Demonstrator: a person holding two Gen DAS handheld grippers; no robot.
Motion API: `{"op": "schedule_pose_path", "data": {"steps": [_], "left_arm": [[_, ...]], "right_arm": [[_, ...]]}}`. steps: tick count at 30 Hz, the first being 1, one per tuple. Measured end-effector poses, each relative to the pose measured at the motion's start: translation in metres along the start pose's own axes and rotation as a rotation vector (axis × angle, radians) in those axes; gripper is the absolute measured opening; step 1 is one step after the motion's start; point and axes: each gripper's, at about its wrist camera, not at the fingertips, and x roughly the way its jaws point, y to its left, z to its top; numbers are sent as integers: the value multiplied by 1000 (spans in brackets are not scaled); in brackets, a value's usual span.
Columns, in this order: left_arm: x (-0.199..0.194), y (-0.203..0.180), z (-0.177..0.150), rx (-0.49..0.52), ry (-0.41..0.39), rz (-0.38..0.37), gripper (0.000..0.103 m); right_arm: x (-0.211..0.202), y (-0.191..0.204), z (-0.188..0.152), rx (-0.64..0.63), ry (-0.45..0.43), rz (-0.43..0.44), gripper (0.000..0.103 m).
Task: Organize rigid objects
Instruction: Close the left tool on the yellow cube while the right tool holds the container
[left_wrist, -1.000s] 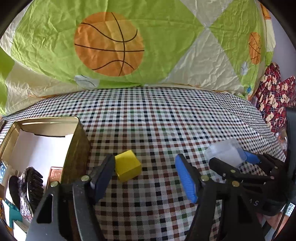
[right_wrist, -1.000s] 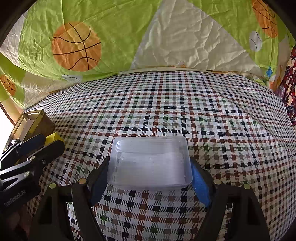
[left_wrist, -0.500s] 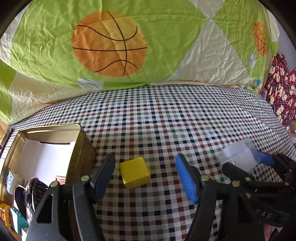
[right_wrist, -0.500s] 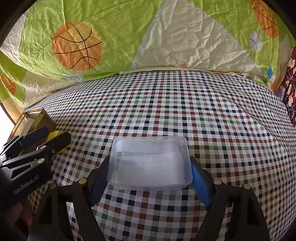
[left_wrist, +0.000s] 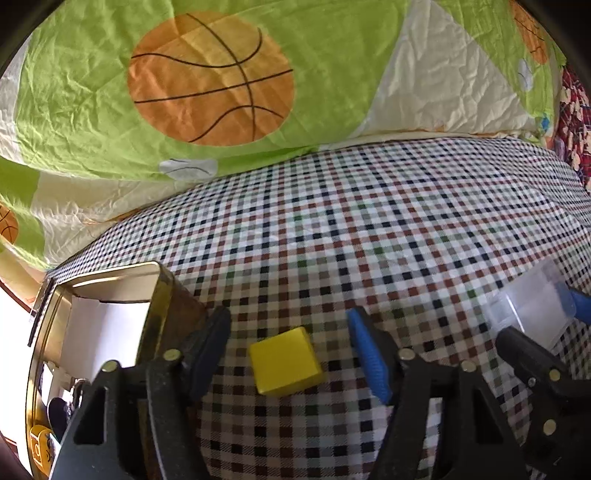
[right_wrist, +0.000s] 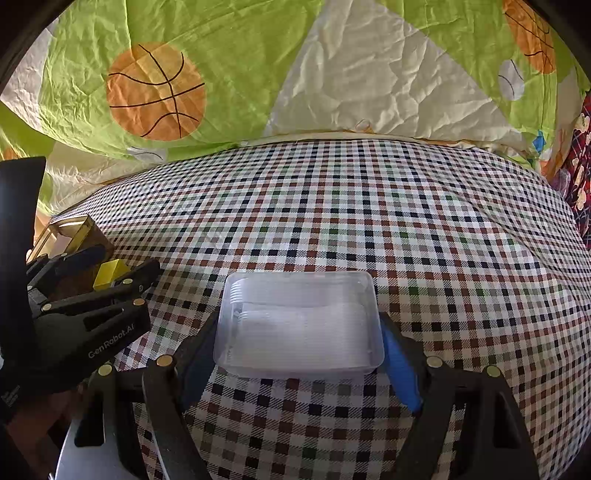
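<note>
Two tongs are mine here. Between the pads of my left tongs (left_wrist: 291, 358) sits the yellow cube (left_wrist: 284, 361), resting on the checked bed cover (left_wrist: 369, 229); the jaws are closing on it, with a gap visible on both sides, so nothing is gripped yet. The cube lies straight ahead on the tongs' centre line, turned slightly askew to the pads, and I judge it needs only the squeeze. Just left of it stands the open gold tin (left_wrist: 155, 317), which looks like its likely destination. My right tongs (right_wrist: 295, 354) stand wide, clamped on the short sides of a clear plastic box (right_wrist: 299, 325), its long axis running across them. Behind everything lies a basketball-print quilt (left_wrist: 221, 74).
</note>
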Motion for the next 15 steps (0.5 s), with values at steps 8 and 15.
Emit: {"op": "schedule_pose_path", "data": {"steps": [8,15], "left_arm": [[0,-5,-4,-24,-3,-99,39],[-3,1,-12,-59,-3,-145,37]], "right_arm": [[-1,-1,0,13,0,8,82],[-3,-1,1,11,1,22,81]]}}
